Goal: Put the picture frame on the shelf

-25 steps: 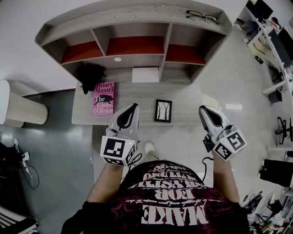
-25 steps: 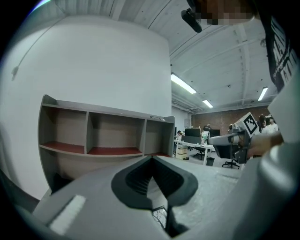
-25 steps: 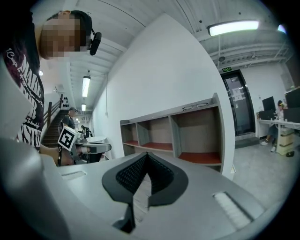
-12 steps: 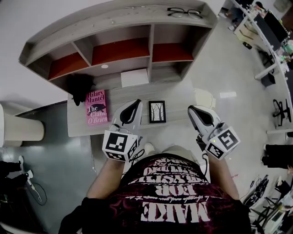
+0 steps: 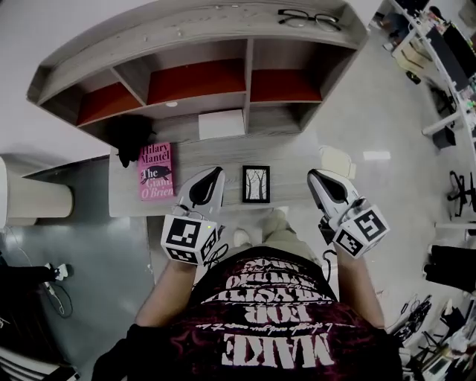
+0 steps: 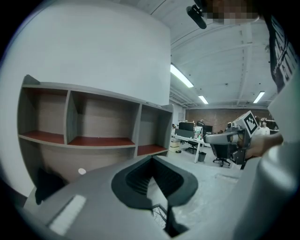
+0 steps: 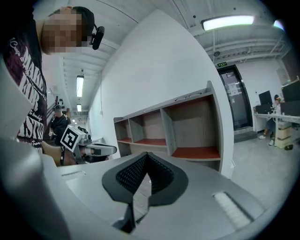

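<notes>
Picture frame [image 5: 256, 184] lies flat on the desk [image 5: 216, 152], untouched: the reach for it is the step in hand.
Behind the desk stands the shelf [image 5: 201, 45], its red-floored bays facing the person. The left gripper [image 5: 214, 173] and right gripper [image 5: 314, 175] hover near the front edge, either side of the frame, both with jaws closed on nothing. Next, one pair likely must open, take the frame's edge and lift.

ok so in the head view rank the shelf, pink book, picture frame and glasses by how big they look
1. shelf
2. pink book
3. picture frame
Unranked: glasses. They look wider than the picture frame but thin, and they lie on top of the shelf, nearer the camera.
</notes>
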The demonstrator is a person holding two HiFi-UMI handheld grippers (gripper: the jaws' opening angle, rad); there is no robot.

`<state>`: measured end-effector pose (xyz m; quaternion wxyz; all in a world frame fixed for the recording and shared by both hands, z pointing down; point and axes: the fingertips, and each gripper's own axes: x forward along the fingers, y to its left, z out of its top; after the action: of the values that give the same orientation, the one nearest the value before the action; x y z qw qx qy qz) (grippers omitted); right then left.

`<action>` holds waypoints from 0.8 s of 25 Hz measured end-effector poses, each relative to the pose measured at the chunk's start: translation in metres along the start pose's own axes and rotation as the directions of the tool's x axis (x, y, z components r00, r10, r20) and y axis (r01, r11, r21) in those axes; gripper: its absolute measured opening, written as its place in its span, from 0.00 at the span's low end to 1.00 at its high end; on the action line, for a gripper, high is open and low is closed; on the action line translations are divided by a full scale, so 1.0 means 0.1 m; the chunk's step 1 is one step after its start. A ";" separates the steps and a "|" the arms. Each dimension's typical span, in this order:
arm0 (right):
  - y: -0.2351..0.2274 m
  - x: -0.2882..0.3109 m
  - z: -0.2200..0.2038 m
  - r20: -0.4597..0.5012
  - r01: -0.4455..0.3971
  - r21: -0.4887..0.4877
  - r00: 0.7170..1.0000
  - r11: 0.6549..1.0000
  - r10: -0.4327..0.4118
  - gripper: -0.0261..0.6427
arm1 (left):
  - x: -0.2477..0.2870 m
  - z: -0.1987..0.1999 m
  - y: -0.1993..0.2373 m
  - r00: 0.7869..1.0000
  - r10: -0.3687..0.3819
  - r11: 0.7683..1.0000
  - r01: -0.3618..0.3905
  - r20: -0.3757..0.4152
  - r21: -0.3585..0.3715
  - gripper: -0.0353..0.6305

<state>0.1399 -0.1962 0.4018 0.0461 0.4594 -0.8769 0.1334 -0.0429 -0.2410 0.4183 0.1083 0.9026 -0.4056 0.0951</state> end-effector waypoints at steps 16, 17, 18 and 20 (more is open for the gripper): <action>-0.90 0.64 -0.61 -0.199 -0.123 0.043 0.971 0.991 0.129 0.08 | 0.50 -0.79 0.27 0.978 0.092 0.975 -0.126 -0.186 -0.182 0.05; -0.94 0.67 -0.67 -0.217 -0.129 0.048 0.967 0.991 0.136 0.08 | 0.51 -0.85 0.28 0.977 0.095 0.972 -0.132 -0.193 -0.192 0.05; -0.97 0.69 -0.75 -0.236 -0.135 0.055 0.961 0.989 0.144 0.08 | 0.51 -0.91 0.28 0.974 0.099 0.970 -0.140 -0.204 -0.199 0.05; -1.05 0.73 -0.92 -0.266 -0.143 0.078 0.951 0.987 0.159 0.08 | 0.52 -1.09 0.30 0.966 0.103 0.965 -0.154 -0.237 -0.211 0.06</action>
<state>0.1799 -0.2855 0.5249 0.1423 0.3695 -0.8907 0.2233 -0.0403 -0.2678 0.5402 0.2495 0.8393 -0.4571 0.1559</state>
